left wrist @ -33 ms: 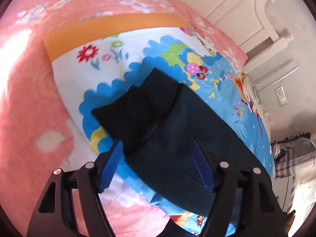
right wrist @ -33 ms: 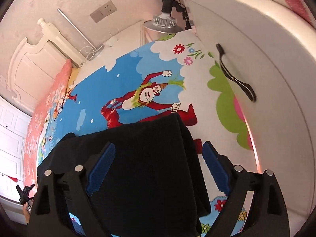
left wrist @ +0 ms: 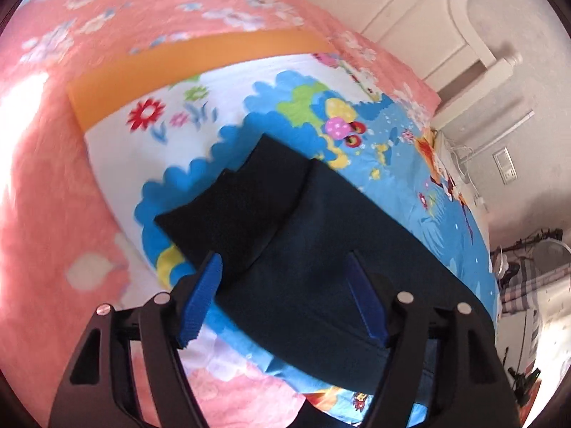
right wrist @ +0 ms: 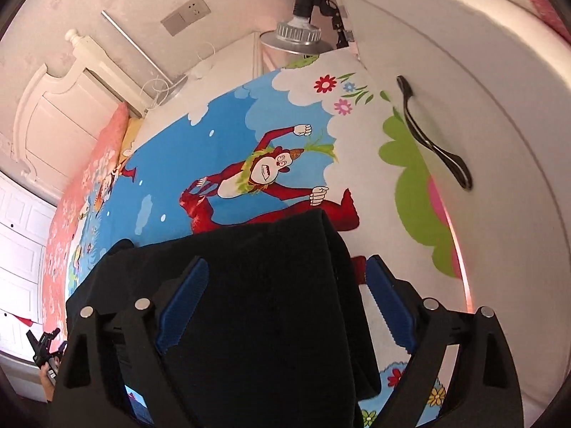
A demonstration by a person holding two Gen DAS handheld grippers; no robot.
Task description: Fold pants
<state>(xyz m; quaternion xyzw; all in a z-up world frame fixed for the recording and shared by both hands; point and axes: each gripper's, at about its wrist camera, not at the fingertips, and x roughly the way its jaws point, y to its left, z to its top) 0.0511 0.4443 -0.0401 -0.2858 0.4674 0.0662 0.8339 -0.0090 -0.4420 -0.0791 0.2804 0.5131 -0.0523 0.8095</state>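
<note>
Dark navy pants lie flat on a cartoon-print sheet on a bed. In the left wrist view one end is folded over as a darker flap. My left gripper is open just above the pants, its blue pads either side of the cloth, holding nothing. In the right wrist view the pants fill the lower middle, their far edge by a red monkey print. My right gripper is open over them, one pad beyond the cloth's right edge.
A pink floral blanket with an orange band lies left of the sheet. A white headboard and wall sockets stand behind. A white cabinet door with a black handle and a metal lamp border the sheet on the right.
</note>
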